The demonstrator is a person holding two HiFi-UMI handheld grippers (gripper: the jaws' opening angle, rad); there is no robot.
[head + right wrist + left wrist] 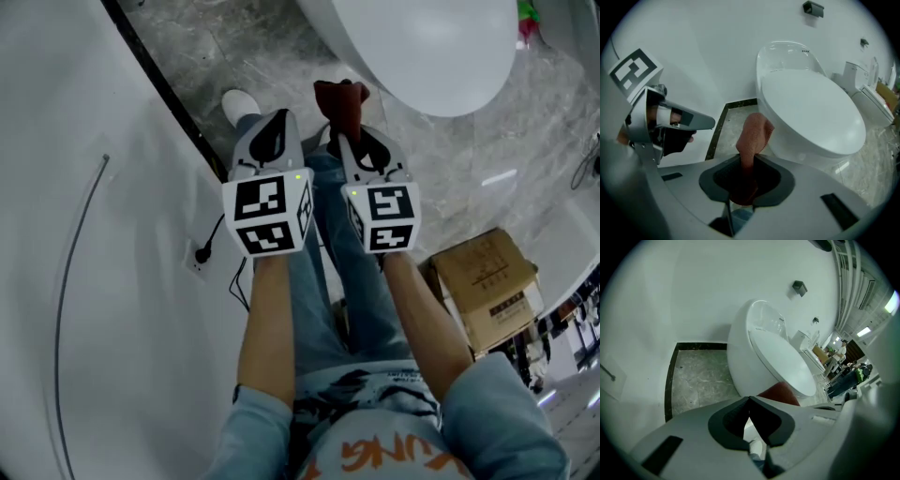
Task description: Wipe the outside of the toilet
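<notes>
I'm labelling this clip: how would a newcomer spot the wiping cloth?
Find the big white oval toilet. Close by its bowl, the right gripper is shut on a rust-red terry cloth, the only red thing among white and grey.

I held both grippers just short of the toilet [422, 47], whose white lid filled the top of my view. The right gripper [349, 131] was the nearer one to the toilet, and it pinched a red-brown cloth [339, 101] that stuck out toward the bowl but stayed apart from it. The left gripper [277, 122], jaws drawn to a point, sat farther from the toilet, on the wall side. A cardboard box [487, 286] stood on the grey marble floor [244, 47], well apart from the toilet.
</notes>
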